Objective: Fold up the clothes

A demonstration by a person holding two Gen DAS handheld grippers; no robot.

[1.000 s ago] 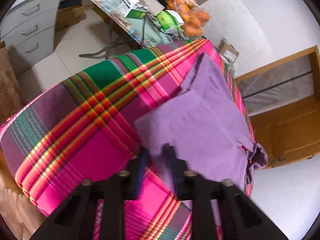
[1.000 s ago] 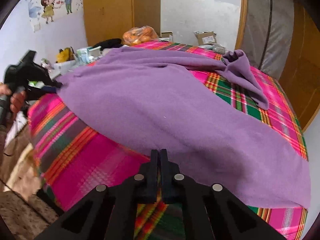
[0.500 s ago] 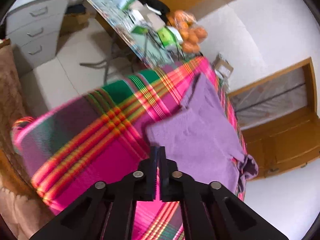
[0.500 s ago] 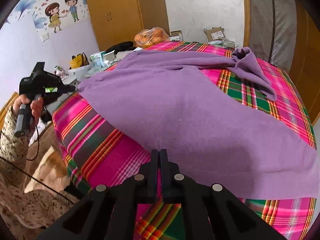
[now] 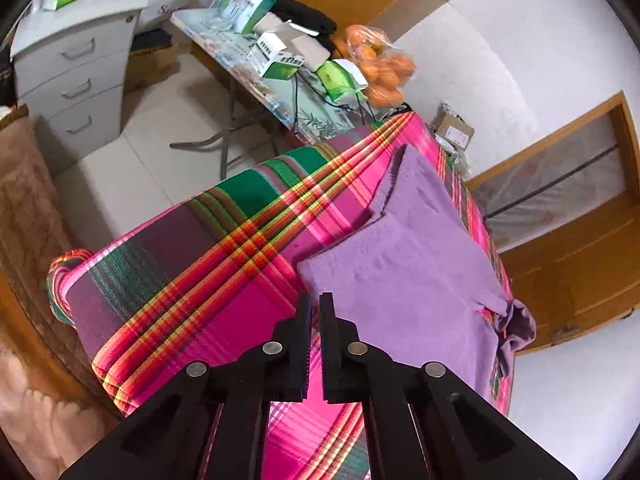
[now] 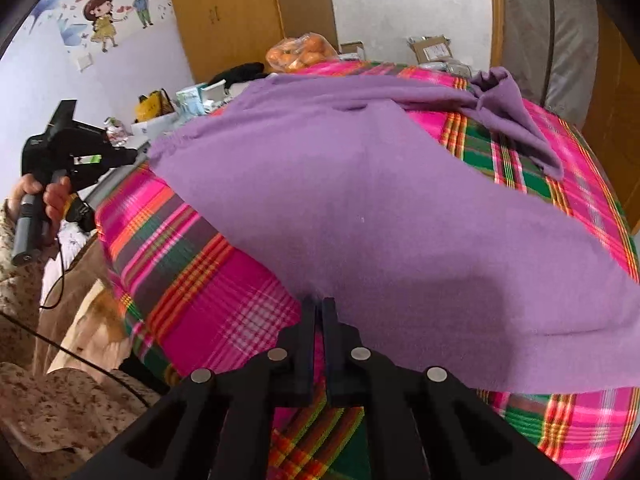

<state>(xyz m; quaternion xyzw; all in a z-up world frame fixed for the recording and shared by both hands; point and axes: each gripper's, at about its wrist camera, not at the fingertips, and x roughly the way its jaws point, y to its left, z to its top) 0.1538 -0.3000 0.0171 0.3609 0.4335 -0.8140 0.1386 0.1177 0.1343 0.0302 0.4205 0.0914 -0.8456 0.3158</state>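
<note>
Both grippers, left [image 5: 315, 300] & right [image 6: 319, 304], nearly closed w/ nothing held, by purple garment [image 6: 400, 208] on plaid cloth [image 5: 180, 272].

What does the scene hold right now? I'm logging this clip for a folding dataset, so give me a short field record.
garment: purple garment, spread flat, one sleeve bunched at the far side
surface: plaid-covered table
left gripper: off the cloth, near the garment's corner, fingers nearly closed, holding nothing
right gripper: at the garment's near edge, fingers nearly closed; grip on the cloth cannot be told
background: bag of oranges on a side table, grey drawer unit
</note>
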